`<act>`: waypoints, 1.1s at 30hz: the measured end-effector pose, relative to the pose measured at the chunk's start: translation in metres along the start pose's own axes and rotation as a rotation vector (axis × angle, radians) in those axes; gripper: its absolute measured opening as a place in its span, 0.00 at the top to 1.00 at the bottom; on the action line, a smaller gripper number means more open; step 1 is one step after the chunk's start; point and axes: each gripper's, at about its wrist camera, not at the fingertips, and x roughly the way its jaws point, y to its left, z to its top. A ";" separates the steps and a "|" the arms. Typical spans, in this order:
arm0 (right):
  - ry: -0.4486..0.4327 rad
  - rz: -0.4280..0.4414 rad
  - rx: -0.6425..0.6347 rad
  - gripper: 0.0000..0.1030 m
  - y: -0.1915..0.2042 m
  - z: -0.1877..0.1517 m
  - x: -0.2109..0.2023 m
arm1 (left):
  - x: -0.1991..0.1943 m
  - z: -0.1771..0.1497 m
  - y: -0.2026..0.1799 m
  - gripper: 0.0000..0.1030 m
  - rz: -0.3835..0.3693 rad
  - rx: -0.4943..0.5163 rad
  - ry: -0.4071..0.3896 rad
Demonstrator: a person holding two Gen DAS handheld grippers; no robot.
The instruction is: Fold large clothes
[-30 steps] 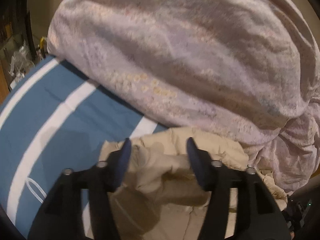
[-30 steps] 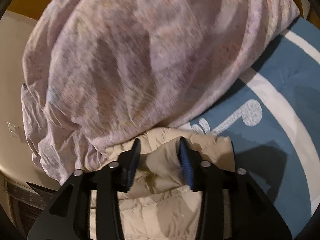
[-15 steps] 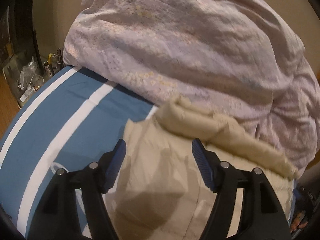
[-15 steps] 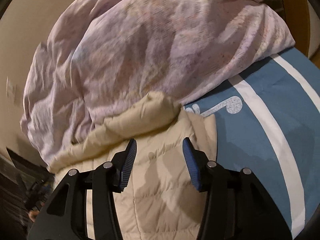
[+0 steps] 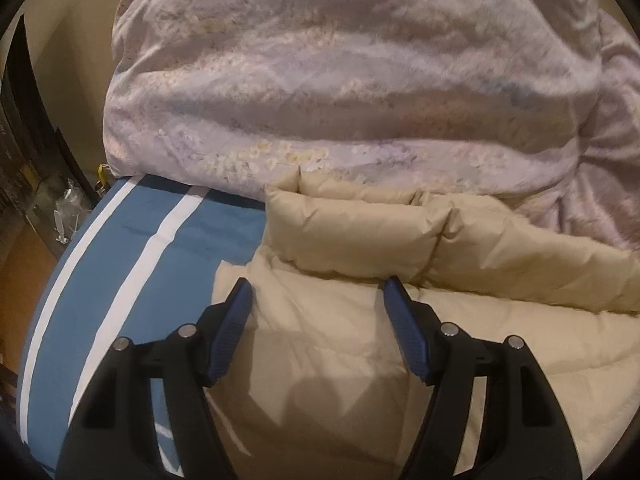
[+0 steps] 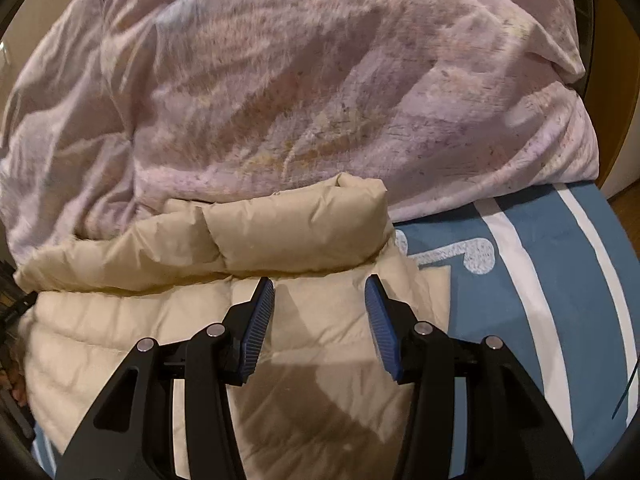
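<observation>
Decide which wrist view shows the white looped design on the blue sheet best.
The right wrist view: the white looped design lies in full sight on the blue sheet, beside the beige puffer jacket. The left wrist view shows only a sliver of a white design low behind the fingers.

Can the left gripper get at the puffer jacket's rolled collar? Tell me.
Probably yes: the left gripper is open over the beige puffer jacket, and nothing lies between its fingertips and the collar just ahead.

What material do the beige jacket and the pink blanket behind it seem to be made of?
The beige jacket looks like thin, smooth nylon or polyester with padding inside: stitched puffy sections and a faint sheen. The pink blanket looks like soft, matte cotton-like cloth with a faded flower print and many wrinkles; its filling cannot be seen.
</observation>
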 end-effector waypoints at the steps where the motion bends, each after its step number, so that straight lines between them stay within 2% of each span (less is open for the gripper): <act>1: -0.001 -0.008 -0.005 0.52 0.001 0.000 0.002 | 0.006 0.000 0.000 0.34 0.006 -0.002 0.004; 13: -0.001 -0.041 -0.013 0.51 0.006 -0.002 0.036 | 0.041 0.000 0.000 0.22 0.030 -0.015 0.017; 16: -0.004 -0.042 -0.014 0.50 -0.003 -0.008 0.036 | 0.048 0.000 -0.001 0.18 0.037 -0.015 0.019; 24: -0.022 -0.046 -0.032 0.40 0.002 -0.018 0.045 | 0.062 -0.003 0.000 0.08 0.059 -0.031 0.020; 29: -0.020 -0.014 -0.037 0.30 0.002 -0.021 0.047 | 0.066 -0.004 0.004 0.03 0.050 -0.053 0.027; 33: -0.016 -0.005 -0.046 0.26 0.005 -0.021 0.048 | 0.070 -0.004 0.009 0.02 0.047 -0.058 0.027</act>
